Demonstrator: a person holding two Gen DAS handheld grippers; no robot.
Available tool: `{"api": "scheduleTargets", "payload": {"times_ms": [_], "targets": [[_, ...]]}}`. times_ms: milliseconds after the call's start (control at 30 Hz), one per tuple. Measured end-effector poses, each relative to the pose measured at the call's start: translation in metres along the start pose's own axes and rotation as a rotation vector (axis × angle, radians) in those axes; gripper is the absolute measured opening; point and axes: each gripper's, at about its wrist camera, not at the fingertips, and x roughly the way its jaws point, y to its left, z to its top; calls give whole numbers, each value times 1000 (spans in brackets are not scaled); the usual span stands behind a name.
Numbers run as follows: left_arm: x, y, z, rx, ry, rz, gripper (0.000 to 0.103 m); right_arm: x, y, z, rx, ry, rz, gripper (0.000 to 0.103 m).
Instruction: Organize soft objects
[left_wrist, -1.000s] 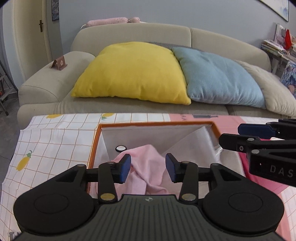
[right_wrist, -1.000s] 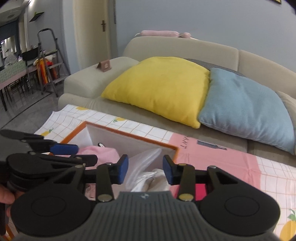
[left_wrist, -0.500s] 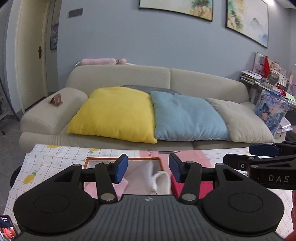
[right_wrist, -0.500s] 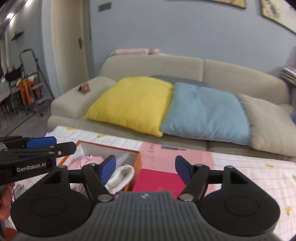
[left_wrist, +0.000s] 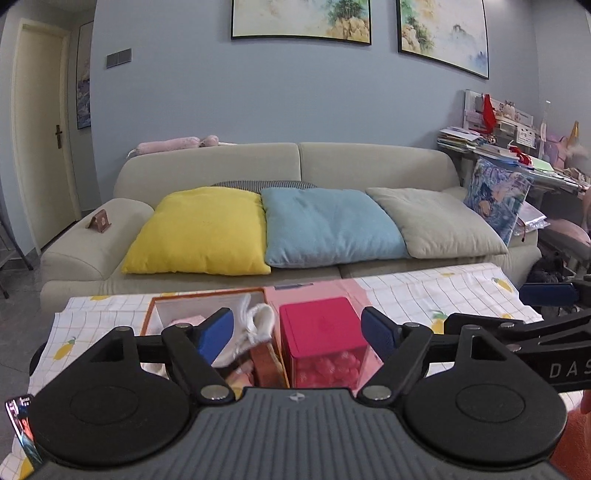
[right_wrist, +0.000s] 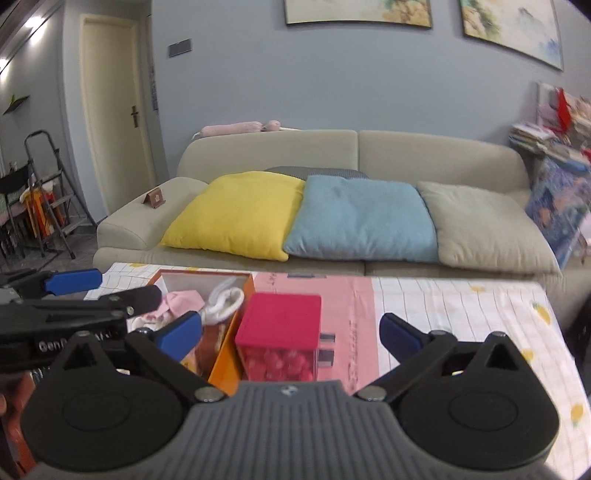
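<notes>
Both claws, the left gripper (left_wrist: 297, 326) and right gripper (right_wrist: 291, 330), are opening with nothing between them, so the white sock (left_wrist: 255, 325) hanging over the orange box (right_wrist: 225, 365) edge may slip out.

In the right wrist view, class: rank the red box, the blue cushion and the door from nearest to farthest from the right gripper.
1. Red box: on the table just ahead of the right gripper, whose jaws are opening with nothing between them.
2. Blue cushion: on the sofa beyond the table.
3. Door: far back, left.

Quick head count here

Four sofa pillows (left_wrist: 332, 225), two wall paintings (left_wrist: 301, 18), one orange box (left_wrist: 207, 295), one red-lidded container (left_wrist: 319, 328).
</notes>
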Motion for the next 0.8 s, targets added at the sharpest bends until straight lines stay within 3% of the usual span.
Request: {"api": "scheduleTargets", "payload": {"times_ms": [200,367,800], "targets": [[8,-6,-24,-35,36,98,98,-9,-13,-28,19,-15,-104,100],[28,1,-47,-123,172,66,98,8,-23,-47,26,30,-164,100],[43,-6,-70,-116,259,77,98,28,-33,-68,110,142,-181,100]]}}
